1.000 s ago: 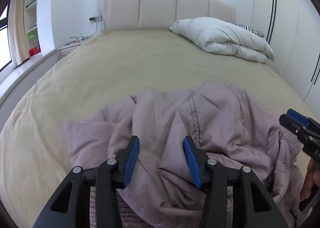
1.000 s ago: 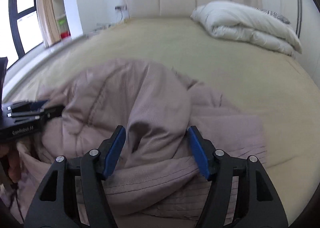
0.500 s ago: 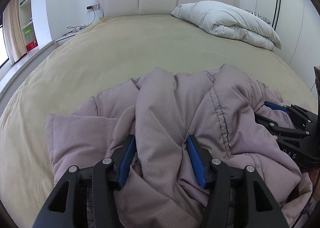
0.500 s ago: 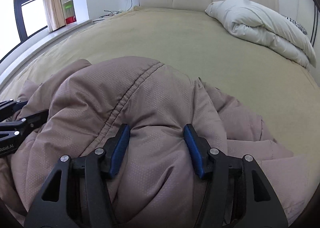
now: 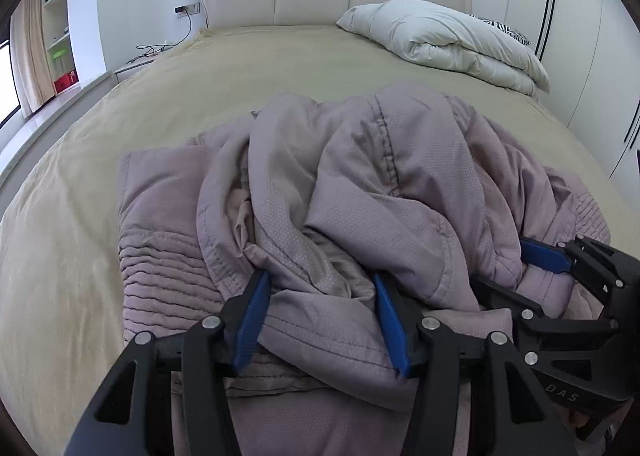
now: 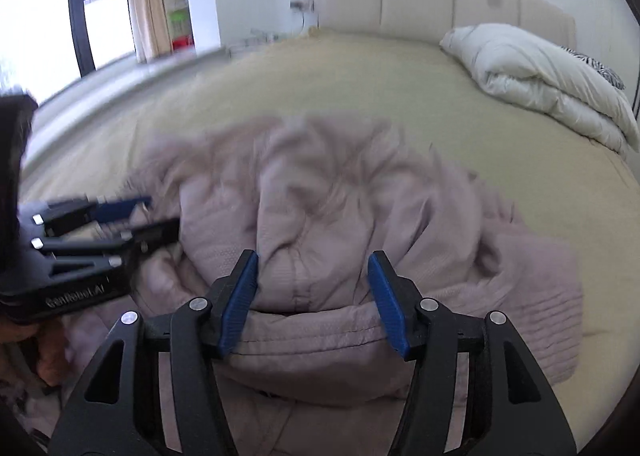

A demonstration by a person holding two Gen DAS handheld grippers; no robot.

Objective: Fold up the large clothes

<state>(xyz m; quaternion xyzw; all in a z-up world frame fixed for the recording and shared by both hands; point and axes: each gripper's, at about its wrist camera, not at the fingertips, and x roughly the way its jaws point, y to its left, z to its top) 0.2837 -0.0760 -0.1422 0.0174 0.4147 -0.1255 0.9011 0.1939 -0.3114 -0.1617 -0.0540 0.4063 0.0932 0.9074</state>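
garment: crumpled mauve quilted jacket (image 5: 360, 192) on tan bed (image 5: 248, 68) | left gripper (image 5: 320, 292): pinching a jacket fold | right gripper (image 6: 312, 276): pinching a jacket fold

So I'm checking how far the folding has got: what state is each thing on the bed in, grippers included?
Mauve jacket: crumpled in a heap on the bed, not folded.
Left gripper: jaws partly apart with bunched jacket fabric between the pads.
Right gripper: jaws partly apart around a fold of the jacket.
White duvet: folded, lying by the headboard.
Bed cover: spread flat.
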